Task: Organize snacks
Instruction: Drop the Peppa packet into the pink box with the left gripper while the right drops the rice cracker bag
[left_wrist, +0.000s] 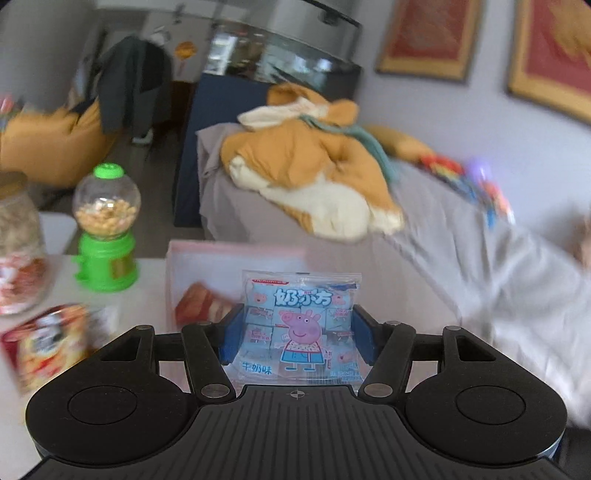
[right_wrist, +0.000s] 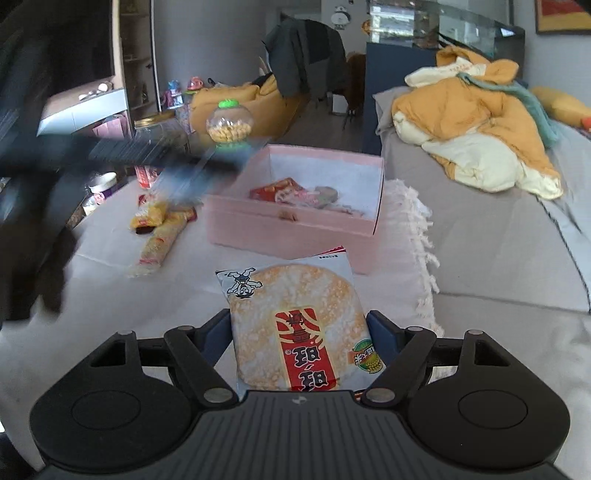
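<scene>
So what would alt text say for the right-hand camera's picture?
The right hand-held gripper holds a rice cracker packet between its blue fingers above a white-covered table. Beyond it sits an open pink box with a few snacks inside, and more wrapped snacks lie to its left.

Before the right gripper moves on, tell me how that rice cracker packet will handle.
The rice cracker packet is probably light: a puffy, air-filled pouch. Its glossy film may slip between the right gripper pads. The cracker inside likely breaks if squeezed hard, so a gentle hold seems wise on the way to the pink box.
</scene>
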